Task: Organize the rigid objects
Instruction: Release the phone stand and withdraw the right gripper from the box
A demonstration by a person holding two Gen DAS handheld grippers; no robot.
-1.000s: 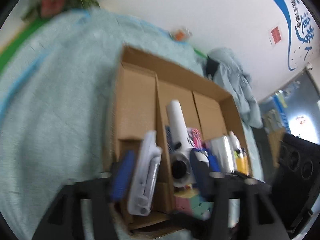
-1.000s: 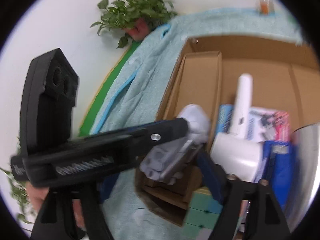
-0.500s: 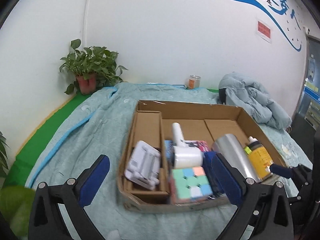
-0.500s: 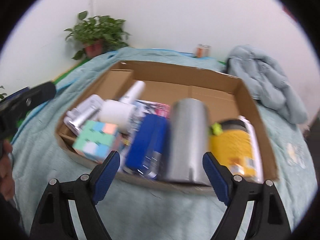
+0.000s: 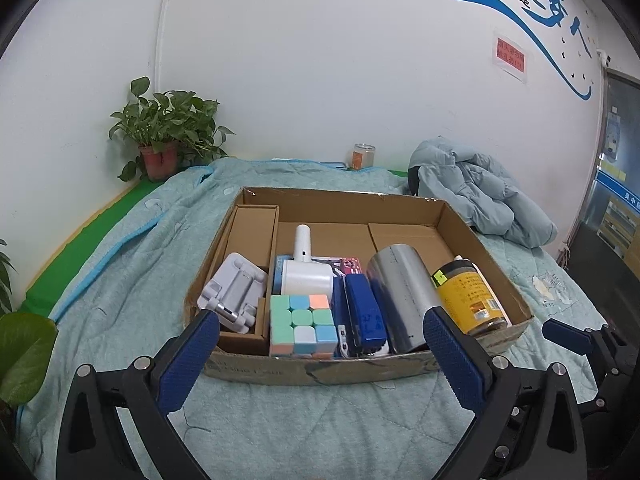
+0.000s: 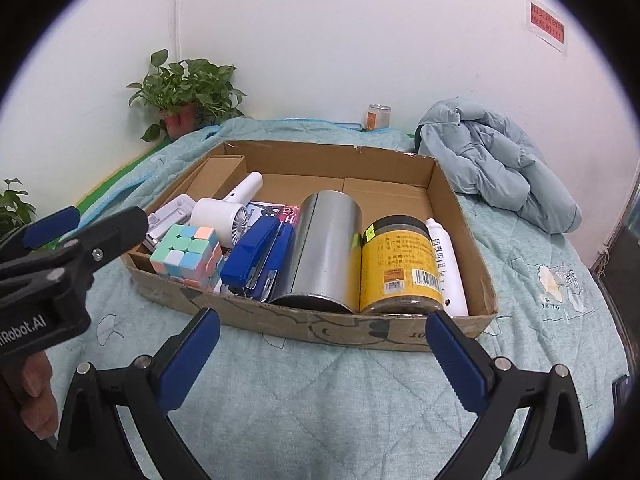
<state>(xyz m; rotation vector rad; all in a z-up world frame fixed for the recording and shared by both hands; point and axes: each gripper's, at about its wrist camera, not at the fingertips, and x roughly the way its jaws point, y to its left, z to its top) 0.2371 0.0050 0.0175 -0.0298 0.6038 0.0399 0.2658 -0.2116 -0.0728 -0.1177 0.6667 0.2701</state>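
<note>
A shallow cardboard box (image 5: pixel 316 372) (image 6: pixel 348 330) lies on a teal quilt. In it lie a white phone stand (image 5: pixel 232 294), a white handheld fan (image 5: pixel 306 274) (image 6: pixel 224 210), a pastel puzzle cube (image 5: pixel 302 326) (image 6: pixel 186 254), a blue stapler (image 5: pixel 364 316) (image 6: pixel 258 250), a steel cylinder (image 5: pixel 400 296) (image 6: pixel 324 248), a yellow-labelled jar (image 5: pixel 468 302) (image 6: pixel 398 266) and a white bottle (image 6: pixel 446 264). My left gripper (image 5: pixel 320 354) is open and empty in front of the box. My right gripper (image 6: pixel 322 346) is open and empty, also before the box.
A potted plant (image 5: pixel 164 140) stands in the back left corner. A small jar (image 5: pixel 363 156) stands at the wall. A light blue jacket (image 5: pixel 476 194) lies at the back right. The left gripper's body (image 6: pixel 60 264) shows at the left in the right wrist view.
Both grippers have pulled back from the box and levelled out. The left one has let go of the white phone stand, which now lies in the box's left compartment.
</note>
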